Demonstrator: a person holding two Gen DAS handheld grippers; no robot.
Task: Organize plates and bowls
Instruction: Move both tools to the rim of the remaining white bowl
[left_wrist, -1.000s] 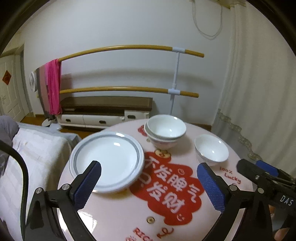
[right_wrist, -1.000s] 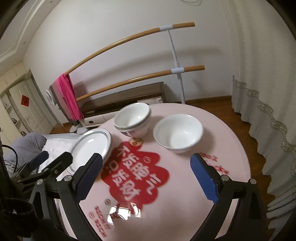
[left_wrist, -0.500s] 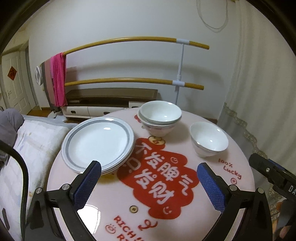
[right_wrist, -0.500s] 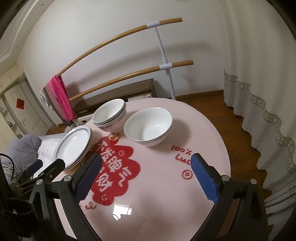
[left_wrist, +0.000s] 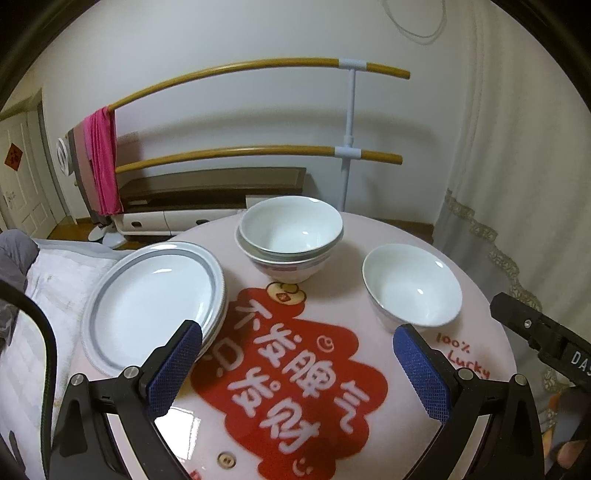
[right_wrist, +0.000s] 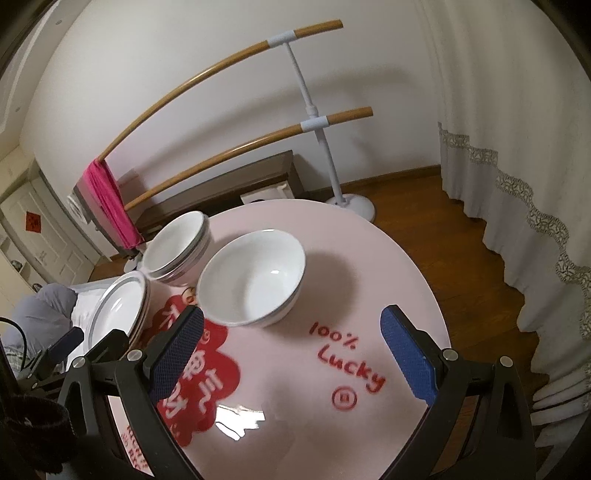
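Bowls and plates sit on my pink round worktop (left_wrist: 369, 229): stacked plates (left_wrist: 155, 302) at left, stacked bowls (left_wrist: 291, 236) at the far middle, a single bowl (right_wrist: 255, 280) apart to their right. My left gripper (left_wrist: 295, 365) hovers with fingers spread, holding nothing; my right gripper (right_wrist: 291, 354) likewise, wide apart, just short of the single bowl.

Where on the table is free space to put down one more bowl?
The widest bare patch is the table right of the single bowl, reaching its far edge and the "100% Lucky" print. The near red print is bare too. It is crowded between the plates, stacked bowls and single bowl.
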